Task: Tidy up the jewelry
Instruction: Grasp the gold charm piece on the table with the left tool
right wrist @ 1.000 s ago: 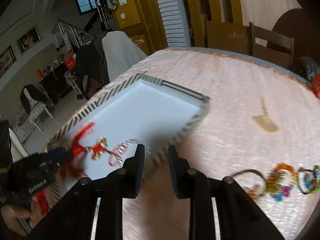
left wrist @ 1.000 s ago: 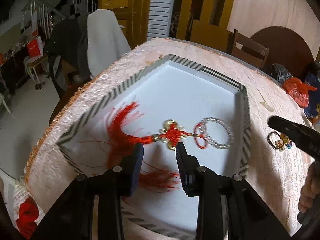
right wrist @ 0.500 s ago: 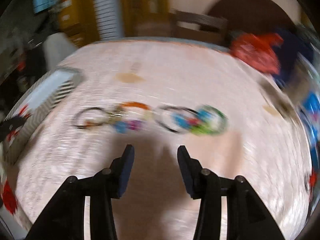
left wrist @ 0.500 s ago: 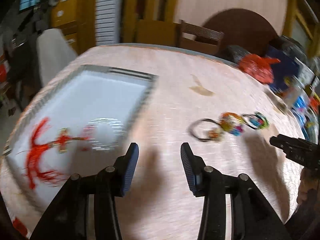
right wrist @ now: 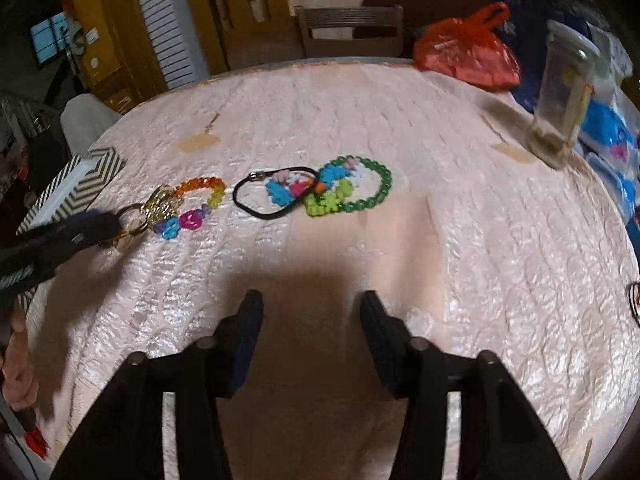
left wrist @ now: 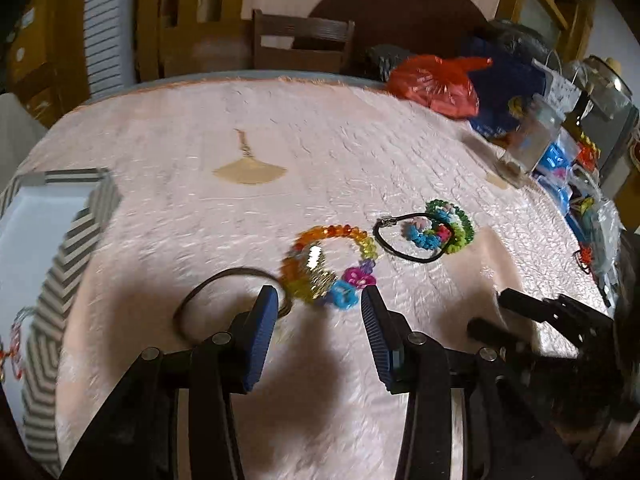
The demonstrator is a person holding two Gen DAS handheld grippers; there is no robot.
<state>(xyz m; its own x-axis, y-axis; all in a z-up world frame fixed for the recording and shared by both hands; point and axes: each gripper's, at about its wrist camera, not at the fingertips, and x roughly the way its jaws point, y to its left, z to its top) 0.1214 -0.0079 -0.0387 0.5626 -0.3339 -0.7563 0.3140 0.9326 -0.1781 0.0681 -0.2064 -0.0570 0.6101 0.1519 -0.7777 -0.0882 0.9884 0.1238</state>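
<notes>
A rainbow bead bracelet with a gold charm lies on the pink tablecloth just beyond my left gripper, whose jaws stand open and empty. A dark thin ring lies by the left fingertip. Further right are a black hair tie and a green bead bracelet over blue and pink beads. My right gripper hovers short of the hair tie and green bracelet; its jaws are opening with nothing between them. The left gripper reaches in beside the rainbow bracelet.
A striped tray with a white floor sits at the left. A gold fan pendant lies further back. A glass jar, a red bag and blue packets crowd the right rim. A chair stands behind the table.
Both grippers swung right, away from the tray with the red tassel charm, to the pile of bracelets. Both pairs of jaws stand wider than before.
</notes>
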